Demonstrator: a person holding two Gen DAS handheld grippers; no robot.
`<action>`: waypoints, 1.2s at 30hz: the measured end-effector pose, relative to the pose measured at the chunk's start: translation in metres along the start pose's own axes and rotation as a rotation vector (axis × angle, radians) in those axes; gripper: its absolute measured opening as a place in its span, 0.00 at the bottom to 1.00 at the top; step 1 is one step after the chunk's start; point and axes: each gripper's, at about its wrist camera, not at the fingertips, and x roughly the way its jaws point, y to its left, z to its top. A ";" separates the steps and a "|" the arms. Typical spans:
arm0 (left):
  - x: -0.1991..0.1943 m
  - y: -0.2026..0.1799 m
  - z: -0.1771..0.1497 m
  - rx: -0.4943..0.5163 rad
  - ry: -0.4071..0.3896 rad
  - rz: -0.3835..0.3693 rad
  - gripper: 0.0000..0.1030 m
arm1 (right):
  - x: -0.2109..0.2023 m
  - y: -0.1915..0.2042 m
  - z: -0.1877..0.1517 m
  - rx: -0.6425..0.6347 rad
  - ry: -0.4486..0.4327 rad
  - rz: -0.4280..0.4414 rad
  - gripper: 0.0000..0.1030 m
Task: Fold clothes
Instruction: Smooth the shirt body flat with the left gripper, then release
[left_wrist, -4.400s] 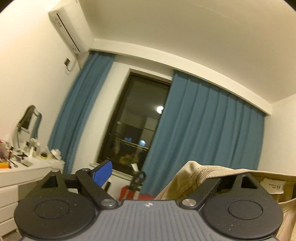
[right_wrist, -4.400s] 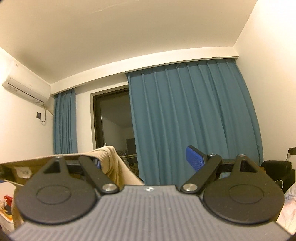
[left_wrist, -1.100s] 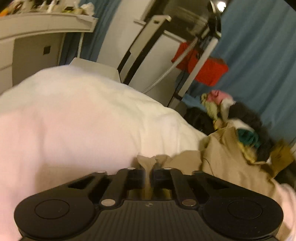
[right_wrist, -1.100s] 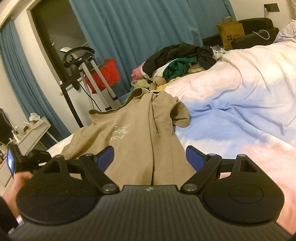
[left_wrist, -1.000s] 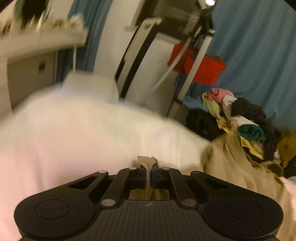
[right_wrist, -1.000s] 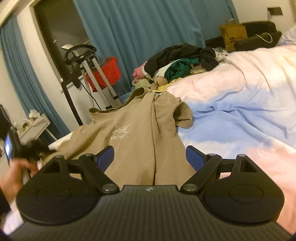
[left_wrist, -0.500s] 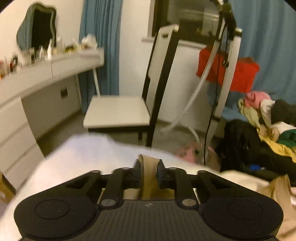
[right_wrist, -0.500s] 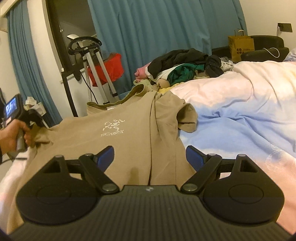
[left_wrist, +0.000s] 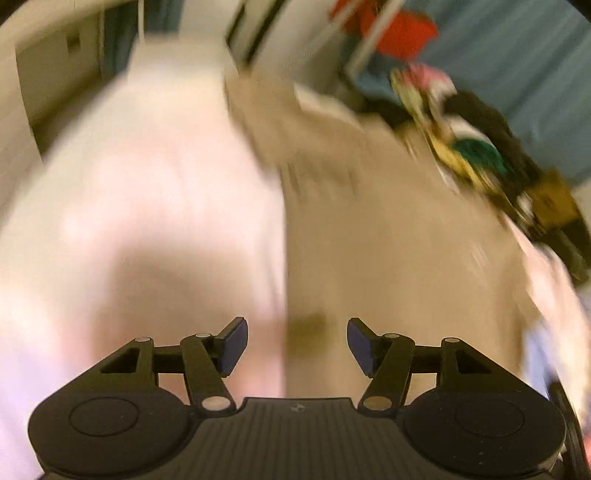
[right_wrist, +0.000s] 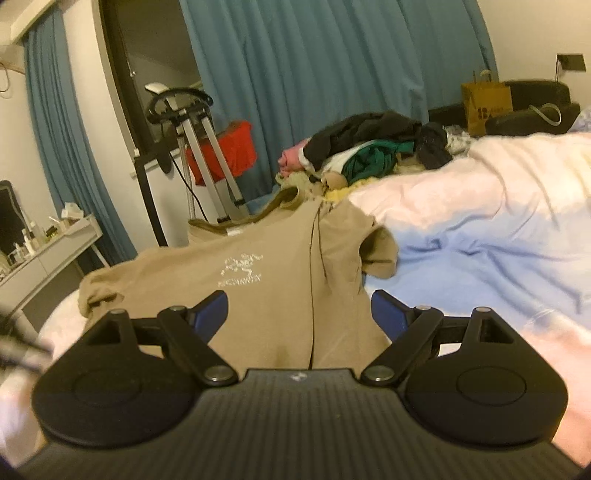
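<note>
Motion blur smears the left wrist view: the left gripper has just been opening, its jaws now apart and empty over the left edge of the tan short-sleeved T-shirt, likely released to lie flat on the pale pink duvet. From the right wrist, the right gripper hovers spread wide, holding nothing, above the shirt's lower hem. A heap of unfolded clothes waits at upper centre before teal curtains.

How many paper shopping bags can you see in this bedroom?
1: a brown paper bag at the far right, beyond the bed. Others may be hidden behind the clothes pile.
</note>
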 end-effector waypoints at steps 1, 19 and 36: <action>-0.006 0.002 -0.022 -0.004 0.048 -0.025 0.61 | -0.009 0.000 0.002 0.001 -0.008 -0.001 0.83; -0.055 -0.008 -0.143 0.095 0.253 -0.008 0.40 | -0.075 0.024 -0.004 -0.081 -0.007 -0.051 0.83; -0.134 0.018 -0.114 0.198 0.286 0.155 0.03 | -0.068 0.021 -0.006 -0.052 0.031 -0.024 0.83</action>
